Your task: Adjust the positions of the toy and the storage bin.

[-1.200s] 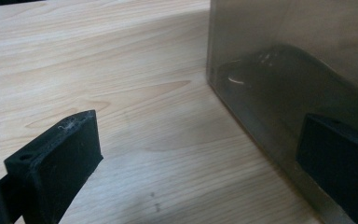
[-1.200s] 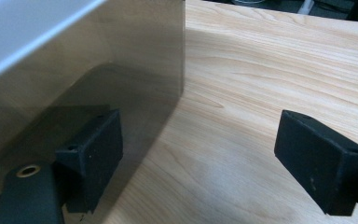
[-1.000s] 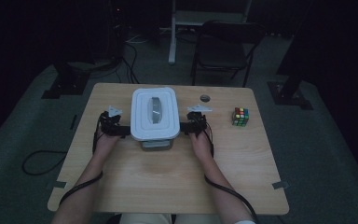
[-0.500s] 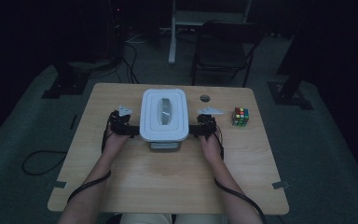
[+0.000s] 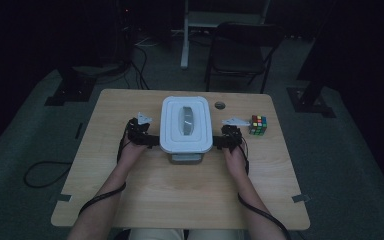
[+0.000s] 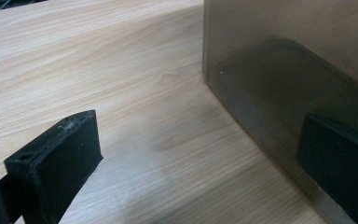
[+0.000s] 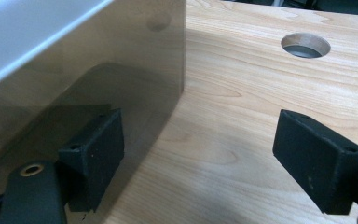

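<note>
A translucent box with a white lid (image 5: 186, 125) stands mid-table. My left gripper (image 5: 147, 141) is at the box's left side and my right gripper (image 5: 223, 142) at its right side, both low over the wood. In the left gripper view the smoky wall (image 6: 284, 56) runs beside the right jaw, and the left gripper (image 6: 200, 140) stands open over bare wood. In the right gripper view the wall (image 7: 98, 70) lies along the left jaw, and the right gripper (image 7: 200, 140) is open too. Nothing sits between either pair of jaws.
A Rubik's cube (image 5: 258, 125) lies just right of my right gripper. A round cable hole (image 5: 220, 105) (image 7: 306, 45) is behind the box on the wooden table (image 5: 180, 200). A dark chair (image 5: 240, 55) stands beyond the far edge. Cables trail off the front edge.
The box and both grippers flanking it have shifted to the right across the table, closer to the cube. The jaws look the same width.
</note>
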Demonstrator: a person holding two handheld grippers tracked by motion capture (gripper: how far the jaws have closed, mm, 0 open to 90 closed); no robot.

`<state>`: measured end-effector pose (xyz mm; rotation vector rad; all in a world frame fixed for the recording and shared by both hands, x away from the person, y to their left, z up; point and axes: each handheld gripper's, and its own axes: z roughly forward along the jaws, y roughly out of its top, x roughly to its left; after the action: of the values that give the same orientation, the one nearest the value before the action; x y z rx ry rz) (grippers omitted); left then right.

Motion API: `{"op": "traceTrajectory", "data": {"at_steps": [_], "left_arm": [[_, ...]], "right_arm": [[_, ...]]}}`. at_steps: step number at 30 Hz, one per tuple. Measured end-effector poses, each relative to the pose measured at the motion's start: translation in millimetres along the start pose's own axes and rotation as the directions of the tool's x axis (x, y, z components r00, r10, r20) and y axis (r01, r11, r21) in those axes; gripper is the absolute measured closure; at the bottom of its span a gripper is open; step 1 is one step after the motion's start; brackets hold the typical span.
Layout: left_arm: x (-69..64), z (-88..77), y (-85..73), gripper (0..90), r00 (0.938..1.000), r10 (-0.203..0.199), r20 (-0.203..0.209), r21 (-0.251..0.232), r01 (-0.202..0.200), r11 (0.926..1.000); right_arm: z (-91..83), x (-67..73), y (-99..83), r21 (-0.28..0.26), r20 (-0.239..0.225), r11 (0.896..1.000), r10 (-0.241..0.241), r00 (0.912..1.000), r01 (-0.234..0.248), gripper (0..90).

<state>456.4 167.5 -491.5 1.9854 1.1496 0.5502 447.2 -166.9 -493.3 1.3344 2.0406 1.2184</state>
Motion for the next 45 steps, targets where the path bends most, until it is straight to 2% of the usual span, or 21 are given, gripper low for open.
{"op": "traceTrajectory", "data": {"at_steps": [3,6,14,22,29,34,38,40,41,42,45], "left_arm": [[-3.9,3.3,2.1,0.7,1.0000,0.001,0.003,-0.001,-0.001,1.0000],[-9.9,6.6,5.0,0.7,1.0000,0.007,0.003,0.000,-0.007,1.0000],[-22.5,13.0,8.3,0.7,0.9992,0.010,0.037,0.002,-0.010,0.9999],[-32.6,16.7,12.3,0.7,0.9980,0.041,0.047,0.009,-0.042,0.9991],[-38.4,17.8,12.7,0.7,0.9966,0.052,0.064,0.006,-0.053,0.9986],[-37.6,19.8,12.5,0.7,0.9960,0.052,0.073,0.000,-0.052,0.9987],[-34.0,23.3,13.5,0.7,0.9953,0.044,0.086,-0.003,-0.044,0.9990],[-32.0,23.5,13.7,0.7,0.9950,0.031,0.094,-0.009,-0.031,0.9995],[-30.3,22.9,13.5,0.7,0.9944,0.008,0.105,-0.023,-0.006,0.9997],[-29.2,22.8,13.7,0.7,0.9946,0.000,0.103,-0.022,0.002,0.9998],[-27.6,24.3,14.7,0.7,0.9968,0.021,0.077,-0.004,-0.020,0.9998]], "right_arm": [[-3.8,-3.8,-2.7,0.002,-0.002,1.000,0.004,1.0000,-0.004,16.3],[-9.0,-6.9,-4.3,0.004,0.016,1.000,-0.001,0.9999,0.001,16.3],[-17.5,-20.5,-9.8,-0.007,0.032,1.000,0.025,0.9992,-0.024,16.3],[-24.1,-29.7,-15.2,-0.014,0.044,0.999,0.030,0.9986,-0.029,16.3],[-28.3,-34.4,-18.5,-0.022,0.044,0.999,0.034,0.9985,-0.033,16.3],[-28.7,-37.8,-22.7,-0.022,0.032,0.998,0.052,0.9981,-0.051,16.2],[-27.0,-40.5,-22.9,-0.004,0.027,0.999,0.035,0.9990,-0.035,14.0],[-25.0,-43.4,-21.1,0.013,0.019,0.999,0.030,0.9994,-0.030,14.0],[-24.3,-44.3,-20.6,0.014,0.021,1.000,0.023,0.9995,-0.024,14.0],[-23.2,-46.1,-20.1,0.015,0.025,1.000,0.016,0.9996,-0.016,14.0],[-20.2,-51.3,-19.1,0.024,0.025,0.999,0.026,0.9993,-0.027,14.0]]}}
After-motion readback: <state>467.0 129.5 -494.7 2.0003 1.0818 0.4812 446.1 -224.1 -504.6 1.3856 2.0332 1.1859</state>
